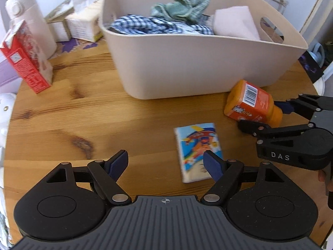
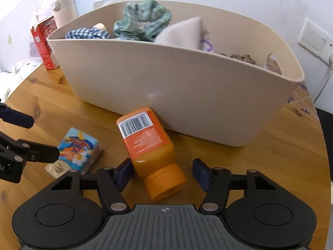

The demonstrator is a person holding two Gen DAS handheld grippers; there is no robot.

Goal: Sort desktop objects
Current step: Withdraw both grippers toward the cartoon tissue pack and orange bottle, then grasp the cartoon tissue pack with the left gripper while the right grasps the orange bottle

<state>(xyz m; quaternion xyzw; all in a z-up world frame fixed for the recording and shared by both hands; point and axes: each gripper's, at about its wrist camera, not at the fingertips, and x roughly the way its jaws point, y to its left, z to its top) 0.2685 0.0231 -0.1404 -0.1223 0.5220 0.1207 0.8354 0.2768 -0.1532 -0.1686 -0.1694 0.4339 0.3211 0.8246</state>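
Note:
An orange bottle (image 2: 148,143) lies on its side on the wooden table (image 2: 270,152), with its cap toward me and its base against the beige bin (image 2: 166,87). My right gripper (image 2: 163,175) straddles the bottle's neck and is open. Its left pad is at the shoulder and its right pad stands clear of the cap. A tissue pack (image 1: 197,152) printed with a cartoon lies flat to the left of the bottle (image 1: 251,104). My left gripper (image 1: 165,163) is open just above the table, its right pad over the pack's near edge. Each gripper shows in the other's view: right gripper (image 1: 264,116), left gripper (image 2: 31,136).
The bin (image 1: 187,66) holds checked, green and pink cloths. A red carton (image 1: 27,62), a white flask (image 1: 27,16) and tissue boxes (image 1: 83,25) stand at the back left. The table's round edge curves close on the right and left.

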